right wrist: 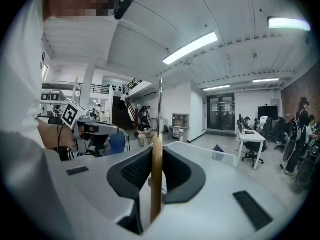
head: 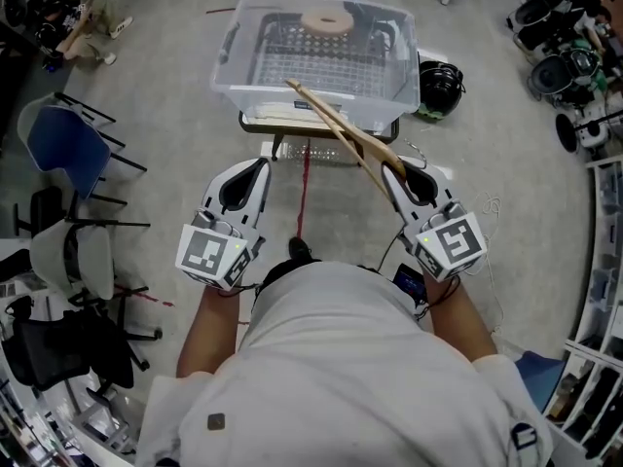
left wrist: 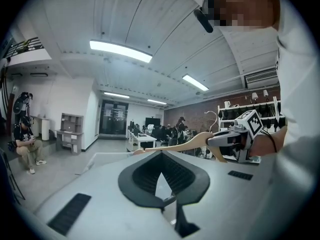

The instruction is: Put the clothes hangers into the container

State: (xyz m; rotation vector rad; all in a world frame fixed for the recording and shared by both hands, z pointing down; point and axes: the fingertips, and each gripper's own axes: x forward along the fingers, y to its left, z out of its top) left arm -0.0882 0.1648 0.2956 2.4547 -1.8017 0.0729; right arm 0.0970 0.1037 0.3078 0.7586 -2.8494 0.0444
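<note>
A wooden clothes hanger (head: 341, 129) is held in my right gripper (head: 399, 178), which is shut on its lower end. The hanger slants up and left, and its far tip sits over the front edge of the clear plastic container (head: 234, 42). In the right gripper view the hanger (right wrist: 156, 179) stands edge-on between the pads, with its metal hook (right wrist: 160, 109) above. My left gripper (head: 243, 178) hovers to the left, level with the right one, shut and holding nothing. From the left gripper view I see the hanger (left wrist: 190, 140) in the right gripper (left wrist: 225, 141).
The container stands on a low stand and holds a wire rack (head: 311, 61) and a tape roll (head: 327, 20). Chairs (head: 68, 154) crowd the left side. A black helmet (head: 443, 86) lies to the container's right. Shelving (head: 604, 261) lines the right edge. A person (head: 88, 22) sits at the far left.
</note>
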